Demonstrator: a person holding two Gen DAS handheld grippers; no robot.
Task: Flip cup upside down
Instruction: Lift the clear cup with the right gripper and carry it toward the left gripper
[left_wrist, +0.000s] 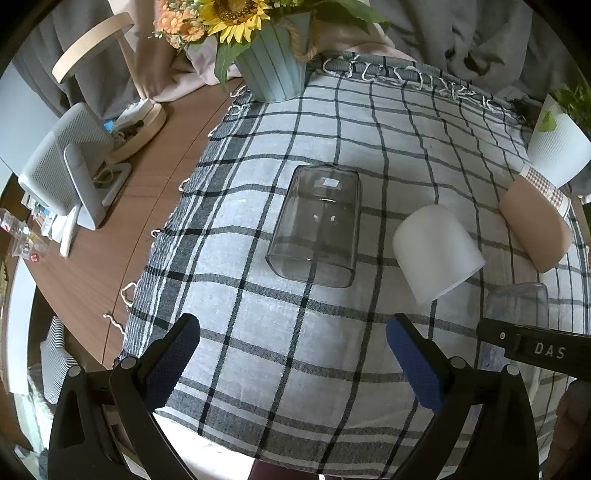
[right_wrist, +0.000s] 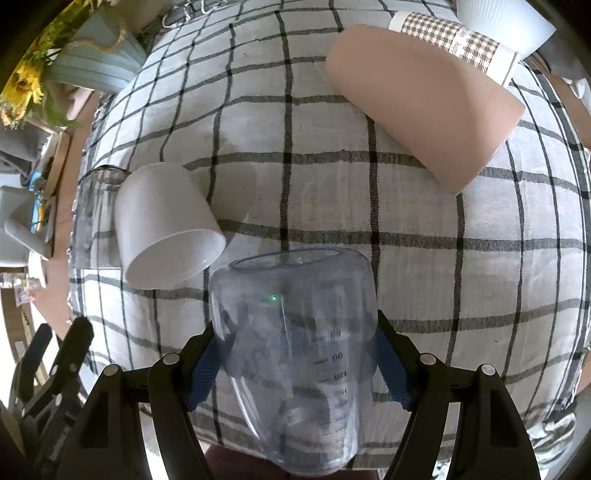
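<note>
My right gripper (right_wrist: 295, 354) is shut on a clear plastic measuring cup (right_wrist: 295, 332) with printed scale marks, held over the checked cloth (right_wrist: 424, 221). The same cup shows faintly at the right edge of the left wrist view (left_wrist: 517, 306), behind the right gripper's black body. My left gripper (left_wrist: 291, 343) is open and empty, low over the cloth (left_wrist: 258, 314). A clear square glass (left_wrist: 317, 225) stands upside down ahead of it. A white cup (left_wrist: 436, 247) (right_wrist: 166, 221) and a beige cup (left_wrist: 535, 225) (right_wrist: 424, 107) also stand upside down on the cloth.
A blue pot of sunflowers (left_wrist: 273, 62) stands at the cloth's far edge. A white ribbed pot (left_wrist: 557, 147) stands at the right. A grey speaker-like device (left_wrist: 66, 166) and a wooden stand (left_wrist: 136, 122) sit on the brown table (left_wrist: 122, 221) at the left.
</note>
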